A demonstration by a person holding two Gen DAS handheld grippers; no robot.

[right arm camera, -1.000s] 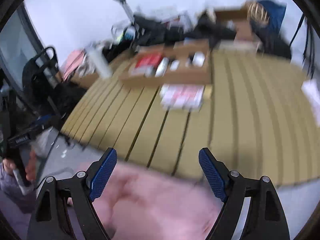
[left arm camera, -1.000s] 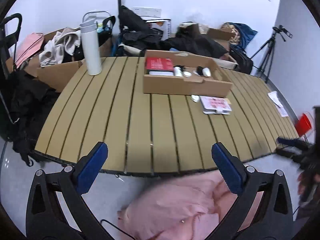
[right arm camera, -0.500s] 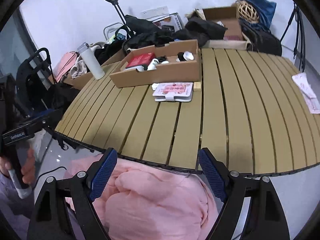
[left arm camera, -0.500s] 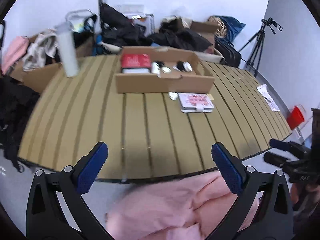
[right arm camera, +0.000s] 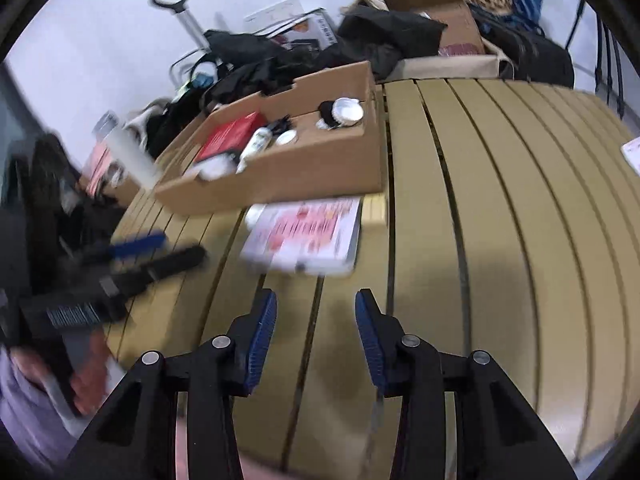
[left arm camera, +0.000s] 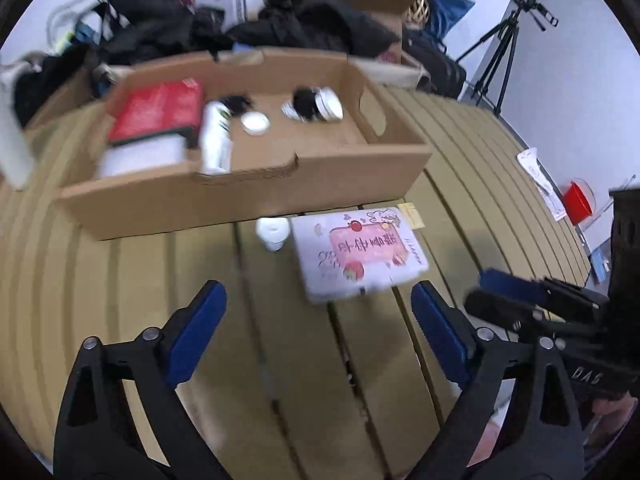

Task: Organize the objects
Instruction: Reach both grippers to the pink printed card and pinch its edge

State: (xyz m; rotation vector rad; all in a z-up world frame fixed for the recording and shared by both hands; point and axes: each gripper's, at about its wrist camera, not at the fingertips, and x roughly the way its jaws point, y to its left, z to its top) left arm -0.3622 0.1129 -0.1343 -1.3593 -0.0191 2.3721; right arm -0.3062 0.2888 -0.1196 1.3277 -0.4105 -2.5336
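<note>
Two grippers are over the slatted table (left arm camera: 120, 280) right now, both with nothing between their blue pads. Just ahead of them lies the flat white case (left arm camera: 358, 254), face up, with a pink panel of Chinese characters and cartoon drawings on its lid; the characters are too blurred to read. Touching its left edge sits a small white jar (left arm camera: 273, 232), and a little yellow card (left arm camera: 411, 214) pokes out at the case's far corner. All three rest just in front of the cardboard box (left arm camera: 240, 200).

Inside that box: a red book (left arm camera: 158, 106) on the left, a white bottle (left arm camera: 216, 138) lying beside it, a small white round lid (left arm camera: 255, 123), and a black-and-white round container (left arm camera: 316, 104) further right.

The left gripper (left arm camera: 318, 328) is spread wide and closing slightly, empty. The right gripper (right arm camera: 315, 334) is narrower, its jaws closing on bare air above the slats; its handle shows white lettering, only "DAS" or similar legible. A red bucket (left arm camera: 578, 200) and a tripod (left arm camera: 500, 52) stand beyond the table.
</note>
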